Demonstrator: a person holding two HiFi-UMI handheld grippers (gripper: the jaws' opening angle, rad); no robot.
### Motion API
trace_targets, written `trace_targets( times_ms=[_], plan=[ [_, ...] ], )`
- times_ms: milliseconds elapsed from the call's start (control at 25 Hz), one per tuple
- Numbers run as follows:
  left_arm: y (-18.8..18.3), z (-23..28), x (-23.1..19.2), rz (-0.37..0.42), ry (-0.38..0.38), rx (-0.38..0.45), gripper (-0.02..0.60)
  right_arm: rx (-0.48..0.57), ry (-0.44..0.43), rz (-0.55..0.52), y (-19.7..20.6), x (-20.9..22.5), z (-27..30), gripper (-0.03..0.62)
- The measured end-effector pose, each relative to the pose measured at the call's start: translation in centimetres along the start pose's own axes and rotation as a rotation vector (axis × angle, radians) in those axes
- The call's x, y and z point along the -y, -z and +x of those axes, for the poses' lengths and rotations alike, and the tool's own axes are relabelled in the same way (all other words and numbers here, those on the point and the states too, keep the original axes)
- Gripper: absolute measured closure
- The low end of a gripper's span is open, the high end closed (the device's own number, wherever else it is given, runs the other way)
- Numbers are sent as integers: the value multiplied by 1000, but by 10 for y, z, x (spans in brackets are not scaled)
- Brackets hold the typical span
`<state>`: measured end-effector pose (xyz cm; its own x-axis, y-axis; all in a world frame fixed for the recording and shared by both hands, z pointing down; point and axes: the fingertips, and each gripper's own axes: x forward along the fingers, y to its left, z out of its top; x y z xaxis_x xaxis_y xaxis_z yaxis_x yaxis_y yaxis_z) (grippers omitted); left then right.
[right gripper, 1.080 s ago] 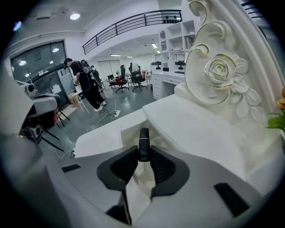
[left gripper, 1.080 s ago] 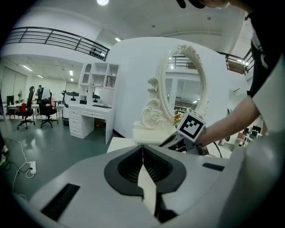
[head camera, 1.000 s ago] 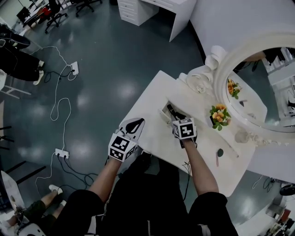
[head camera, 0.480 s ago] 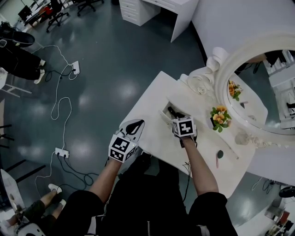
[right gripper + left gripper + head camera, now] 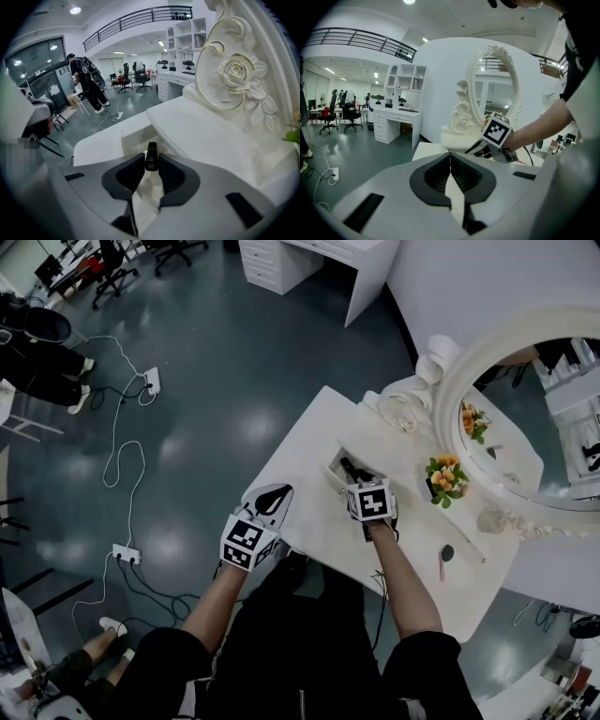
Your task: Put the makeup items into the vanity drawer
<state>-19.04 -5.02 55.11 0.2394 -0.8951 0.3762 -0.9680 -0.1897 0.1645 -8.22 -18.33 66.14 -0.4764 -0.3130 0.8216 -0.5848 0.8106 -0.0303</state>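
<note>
Two grippers show in the head view. The left gripper (image 5: 272,497) hangs at the edge of the counter (image 5: 314,521). The right gripper (image 5: 354,474) tilts down over the open drawer (image 5: 331,468), with a black tube (image 5: 348,465) at its tip. In the left gripper view, the jaws are clenched together with nothing between them. In the right gripper view, the jaws clamp the black tube (image 5: 151,157) just above the drawer's hollow.

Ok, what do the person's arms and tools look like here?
The left tool and right tool are light grey shells with black ribbed pads; each carries a white cube of black square markers. The person wears dark short sleeves.
</note>
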Motion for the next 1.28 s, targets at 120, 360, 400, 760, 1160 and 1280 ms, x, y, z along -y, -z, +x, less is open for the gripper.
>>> trace_targets(
  times_ms=[120, 360, 400, 760, 1160, 1280],
  plan=[
    [-1, 1, 1, 3, 5, 1, 560, 6, 1, 10, 2, 0, 0, 496],
    [-4, 4, 4, 12, 18, 2, 560, 40, 6, 27, 5, 2, -7, 509],
    [-5, 5, 5, 14, 21, 3, 560, 51, 8, 24, 5, 3, -9, 522],
    [-18, 16, 18, 47, 68, 10, 560, 188, 7, 26, -5, 6, -42, 588],
    [-38, 43, 54, 101, 162, 19, 560, 314, -10, 117, 6, 16, -91, 589],
    [-44, 54, 70, 118, 203, 20, 560, 338, 20, 151, 18, 29, -106, 589]
  ],
)
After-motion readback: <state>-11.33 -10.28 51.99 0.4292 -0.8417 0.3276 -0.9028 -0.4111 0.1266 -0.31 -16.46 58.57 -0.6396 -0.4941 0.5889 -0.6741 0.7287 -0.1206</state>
